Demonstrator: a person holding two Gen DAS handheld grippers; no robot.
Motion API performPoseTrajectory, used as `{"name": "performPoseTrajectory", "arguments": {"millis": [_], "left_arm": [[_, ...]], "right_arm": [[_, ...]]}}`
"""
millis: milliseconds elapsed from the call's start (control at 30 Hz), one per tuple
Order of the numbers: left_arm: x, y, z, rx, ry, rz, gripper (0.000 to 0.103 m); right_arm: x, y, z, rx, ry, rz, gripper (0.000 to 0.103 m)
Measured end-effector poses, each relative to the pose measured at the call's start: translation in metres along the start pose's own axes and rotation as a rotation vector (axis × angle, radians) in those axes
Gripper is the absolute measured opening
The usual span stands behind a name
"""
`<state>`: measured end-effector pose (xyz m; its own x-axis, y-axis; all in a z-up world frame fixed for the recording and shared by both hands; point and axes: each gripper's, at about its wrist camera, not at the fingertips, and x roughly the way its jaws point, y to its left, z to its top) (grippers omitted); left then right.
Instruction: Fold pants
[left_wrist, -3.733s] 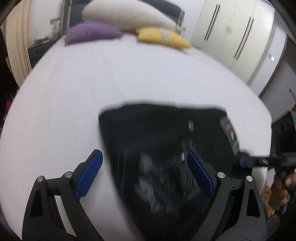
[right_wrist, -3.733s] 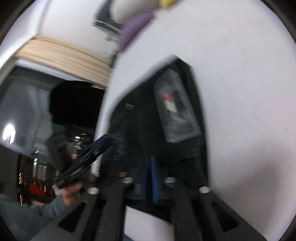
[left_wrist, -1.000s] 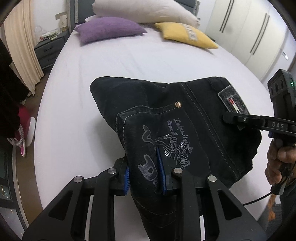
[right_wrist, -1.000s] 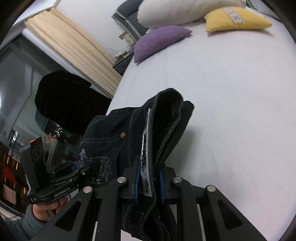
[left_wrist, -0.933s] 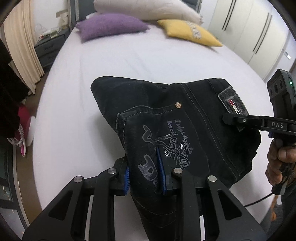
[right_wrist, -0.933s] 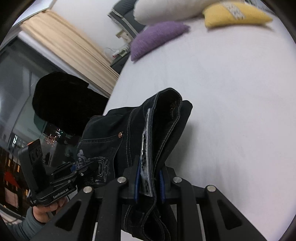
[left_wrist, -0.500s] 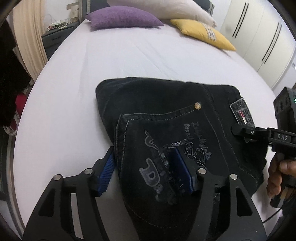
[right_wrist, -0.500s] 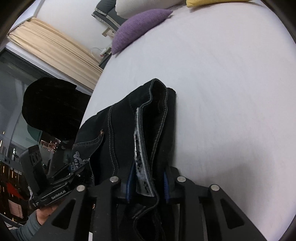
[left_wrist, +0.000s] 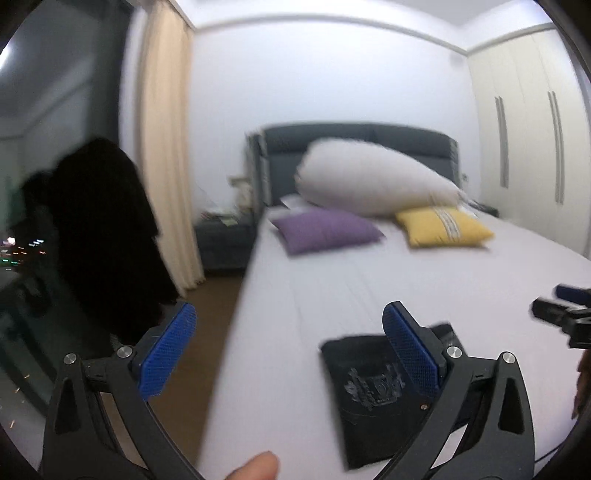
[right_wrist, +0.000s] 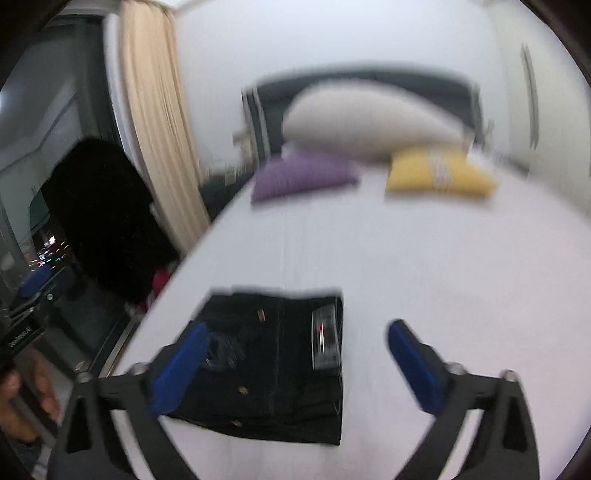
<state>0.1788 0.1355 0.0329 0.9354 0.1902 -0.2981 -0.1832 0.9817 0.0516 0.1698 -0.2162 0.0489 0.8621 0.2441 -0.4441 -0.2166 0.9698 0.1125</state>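
On the bed (right_wrist: 406, 258), folded black jeans (right_wrist: 273, 365) lay flat.
Above the jeans, left tool (left_wrist: 291, 350) and right tool (right_wrist: 295, 365) had just spread wide, gripping nothing.

Both tongs — left (left_wrist: 291, 350), right (right_wrist: 295, 363) — just opened wide, empty.

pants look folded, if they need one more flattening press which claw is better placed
Right, probably. The right claw, open, frames the pants squarely. The left claw, also open, sits off toward the bed edge.
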Motion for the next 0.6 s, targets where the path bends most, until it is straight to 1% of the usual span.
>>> {"name": "performPoseTrajectory", "arguments": {"millis": [33,67,100,133,167,200,300,333,433,500,567,600], "left_arm": [[-0.015,0.004,0.007,-0.008,-0.017,0.017,0.103],[-0.035,0.008,0.013,-0.013,-0.041,0.019,0.103],[-0.055,0.013,0.019,-0.013,-0.066,-0.004,0.103],[-0.070,0.017,0.023,-0.010,-0.077,-0.022,0.103],[-0.086,0.022,0.028,-0.013,-0.077,-0.038,0.103],[-0.097,0.022,0.031,-0.011,-0.069,-0.038,0.103],[-0.132,0.026,0.043,-0.005,0.000,-0.050,0.103],[-0.138,0.029,0.045,-0.016,0.037,-0.061,0.103],[-0.162,0.037,0.047,-0.024,0.095,-0.076,0.103],[-0.174,0.037,0.043,-0.027,0.129,-0.055,0.103],[-0.172,0.039,0.038,-0.029,0.174,-0.044,0.103],[-0.173,0.038,0.035,-0.031,0.192,-0.048,0.103]], "right_arm": [[-0.017,0.007,0.005,-0.010,-0.051,-0.011,0.103],[-0.037,0.015,0.008,-0.022,-0.100,-0.022,0.103],[-0.058,0.023,0.013,-0.033,-0.143,-0.034,0.103],[-0.069,0.031,0.016,-0.039,-0.166,-0.041,0.103],[-0.084,0.037,0.019,-0.043,-0.187,-0.046,0.103],[-0.099,0.043,0.022,-0.040,-0.200,-0.042,0.103],[-0.138,0.054,0.025,0.004,-0.238,-0.040,0.103],[-0.145,0.058,0.027,0.008,-0.244,-0.040,0.103],[-0.164,0.072,0.028,0.006,-0.234,-0.022,0.103],[-0.174,0.084,0.026,0.002,-0.212,-0.041,0.103],[-0.180,0.093,0.022,-0.004,-0.179,-0.066,0.103],[-0.179,0.096,0.019,-0.001,-0.151,-0.092,0.103]]}}
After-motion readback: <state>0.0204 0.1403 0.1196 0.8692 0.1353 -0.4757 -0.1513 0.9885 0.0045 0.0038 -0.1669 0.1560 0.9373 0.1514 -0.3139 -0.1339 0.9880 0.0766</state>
